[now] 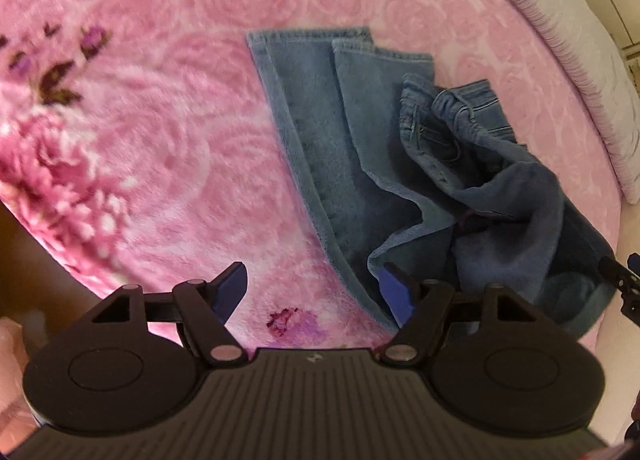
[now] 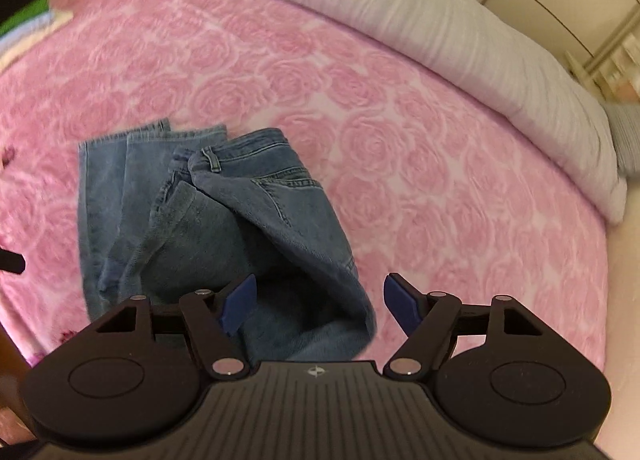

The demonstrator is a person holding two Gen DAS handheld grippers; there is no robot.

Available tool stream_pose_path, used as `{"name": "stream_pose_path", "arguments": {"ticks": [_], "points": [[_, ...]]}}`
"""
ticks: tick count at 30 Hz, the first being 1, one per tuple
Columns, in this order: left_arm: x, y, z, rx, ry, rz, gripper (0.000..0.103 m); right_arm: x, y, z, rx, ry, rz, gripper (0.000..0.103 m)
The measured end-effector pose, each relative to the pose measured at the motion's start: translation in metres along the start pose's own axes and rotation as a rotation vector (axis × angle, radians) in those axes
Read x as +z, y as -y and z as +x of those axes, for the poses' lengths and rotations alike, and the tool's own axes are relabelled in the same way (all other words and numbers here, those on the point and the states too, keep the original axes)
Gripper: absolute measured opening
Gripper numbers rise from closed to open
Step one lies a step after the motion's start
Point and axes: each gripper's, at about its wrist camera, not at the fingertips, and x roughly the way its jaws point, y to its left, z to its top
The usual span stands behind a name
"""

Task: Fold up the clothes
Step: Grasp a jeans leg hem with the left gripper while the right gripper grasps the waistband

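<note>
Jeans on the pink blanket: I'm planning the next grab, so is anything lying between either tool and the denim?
Nothing visible blocks either one. The jeans lie alone on the pink blanket. The right tool stands open directly over their near folded end; the left tool stands open over their near edge, with only bare blanket beneath.

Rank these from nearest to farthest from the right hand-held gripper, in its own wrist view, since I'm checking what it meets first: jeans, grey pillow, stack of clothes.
1. Jeans: partly folded, the near fold lying between the open fingers of the right hand-held gripper.
2. Grey pillow: along the bed's far right edge.
3. Stack of clothes: far left corner.
</note>
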Motion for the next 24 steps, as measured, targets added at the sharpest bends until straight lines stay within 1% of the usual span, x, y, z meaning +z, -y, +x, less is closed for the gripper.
{"name": "stream_pose_path", "arguments": {"ticks": [3,6,8,10,11,12,13,14,15,18,19,20,22,23,24], "points": [[0.003,-0.001,0.018,0.006,-0.025,-0.035,0.069,0.008,-0.008,0.013,-0.003,-0.009,-0.064,0.070],[0.002,-0.002,0.029,0.009,-0.031,-0.082,0.069,0.011,-0.015,0.025,0.000,-0.009,-0.145,0.065],[0.001,-0.004,0.037,0.003,-0.031,-0.140,0.069,0.013,-0.019,0.036,0.003,-0.009,-0.196,0.061],[-0.002,-0.009,0.043,0.007,-0.024,-0.200,0.069,0.015,-0.023,0.048,0.004,-0.008,-0.244,0.053],[-0.003,-0.012,0.047,0.013,-0.017,-0.233,0.069,0.015,-0.024,0.054,0.011,-0.011,-0.261,0.043],[-0.004,-0.016,0.051,0.015,-0.008,-0.264,0.066,0.015,-0.022,0.061,0.025,-0.015,-0.269,0.022],[-0.005,-0.020,0.056,0.004,0.002,-0.298,0.063,0.015,-0.016,0.066,0.044,-0.026,-0.246,0.000],[-0.005,-0.023,0.060,-0.008,0.011,-0.331,0.062,0.015,-0.010,0.070,0.063,-0.036,-0.223,0.000],[-0.006,-0.026,0.065,-0.020,0.020,-0.360,0.062,0.013,0.002,0.071,0.074,-0.036,-0.168,0.000],[-0.003,-0.028,0.080,-0.049,0.037,-0.416,0.063,-0.001,0.058,0.069,0.039,-0.059,0.074,0.000],[-0.001,-0.027,0.086,-0.053,0.038,-0.423,0.064,-0.012,0.083,0.071,0.032,-0.087,0.176,0.000],[0.001,-0.026,0.092,-0.058,0.040,-0.430,0.064,-0.023,0.104,0.074,0.042,-0.115,0.250,0.000],[0.003,-0.024,0.103,-0.081,0.051,-0.461,0.064,-0.043,0.131,0.082,0.085,-0.180,0.335,0.001],[0.004,-0.023,0.108,-0.097,0.058,-0.473,0.063,-0.053,0.144,0.086,0.107,-0.212,0.377,0.003],[0.006,-0.023,0.112,-0.104,0.062,-0.485,0.059,-0.058,0.147,0.090,0.132,-0.239,0.376,0.011]]}}
